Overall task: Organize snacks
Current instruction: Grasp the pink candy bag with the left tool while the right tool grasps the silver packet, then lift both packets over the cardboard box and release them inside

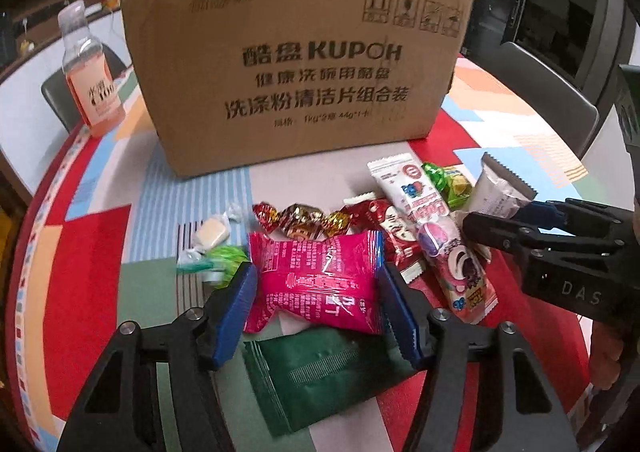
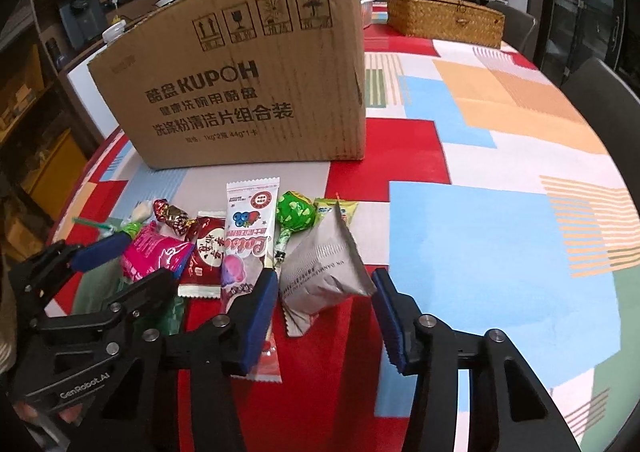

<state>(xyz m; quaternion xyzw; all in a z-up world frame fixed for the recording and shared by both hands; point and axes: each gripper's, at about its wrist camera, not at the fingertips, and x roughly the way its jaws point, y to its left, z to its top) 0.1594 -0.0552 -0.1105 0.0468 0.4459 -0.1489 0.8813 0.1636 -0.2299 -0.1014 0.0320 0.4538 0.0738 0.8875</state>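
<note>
A heap of snacks lies on the patchwork tablecloth (image 1: 92,252) in front of a cardboard box (image 1: 296,63). The blue pads of my left gripper (image 1: 318,270) press both sides of a pink packet (image 1: 316,272), which is pinched at its waist. A dark green sachet (image 1: 320,380) lies under it. My right gripper (image 2: 324,276) is shut on a grey foil packet (image 2: 320,268) that stands tilted with one corner up. Between the two grippers lie a long pink-and-white Lotso stick (image 2: 248,236), a red sachet (image 2: 208,256) and a green lollipop (image 2: 294,215).
Foil-wrapped candies (image 1: 300,221) and a pale wrapped sweet (image 1: 210,234) lie left of the heap. A bottle of orange drink (image 1: 94,67) stands left of the box. A wicker basket (image 2: 444,17) sits at the table's far side. Dark chairs (image 1: 540,91) ring the table.
</note>
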